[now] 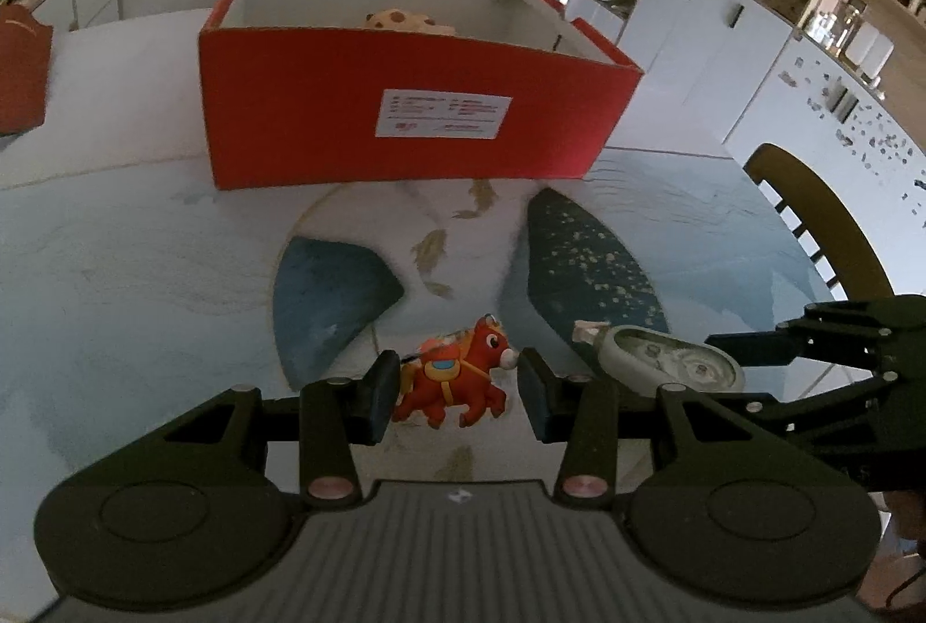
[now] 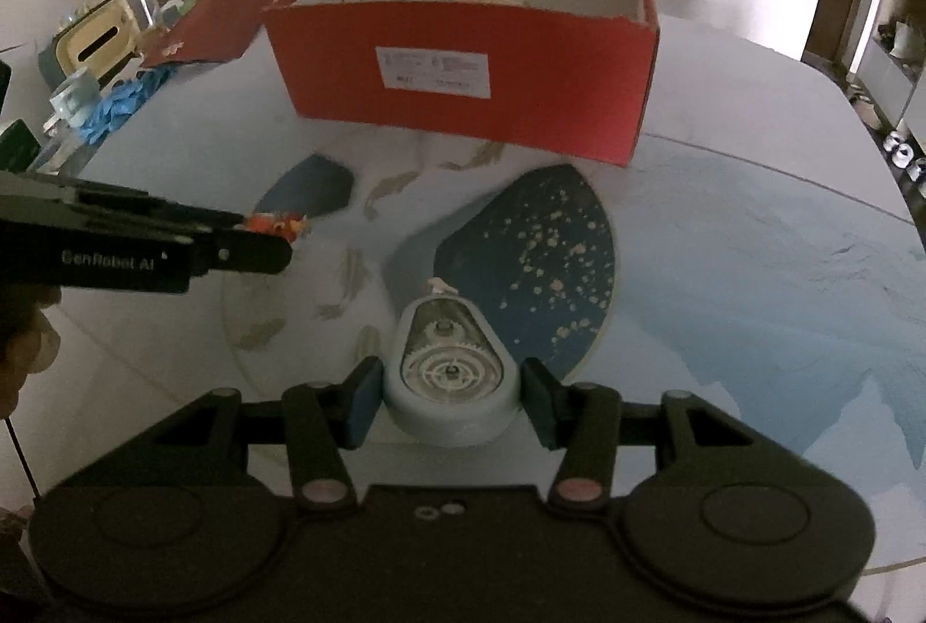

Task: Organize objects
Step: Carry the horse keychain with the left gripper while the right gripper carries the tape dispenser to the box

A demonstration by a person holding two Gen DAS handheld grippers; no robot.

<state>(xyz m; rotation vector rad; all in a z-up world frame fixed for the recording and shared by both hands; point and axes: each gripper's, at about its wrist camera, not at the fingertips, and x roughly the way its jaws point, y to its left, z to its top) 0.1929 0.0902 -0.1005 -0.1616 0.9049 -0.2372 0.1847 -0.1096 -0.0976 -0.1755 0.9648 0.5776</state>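
A small red toy horse (image 1: 457, 374) lies on the patterned table between the fingers of my left gripper (image 1: 457, 388), which is open around it with small gaps on both sides. A grey correction-tape dispenser (image 2: 448, 374) lies between the fingers of my right gripper (image 2: 448, 406), open around it. The dispenser also shows in the left wrist view (image 1: 671, 359), with the right gripper (image 1: 810, 351) beside it. The left gripper (image 2: 254, 246) and the horse (image 2: 278, 224) show in the right wrist view. An open red box (image 1: 405, 102) stands behind, a spotted item (image 1: 402, 19) inside.
The red box also shows in the right wrist view (image 2: 474, 73), with its lid (image 2: 214, 26) lying to its left. Clutter including blue gloves (image 2: 121, 102) and a tissue holder (image 2: 92, 41) lines the table's left edge. A wooden chair (image 1: 816, 217) stands at the right.
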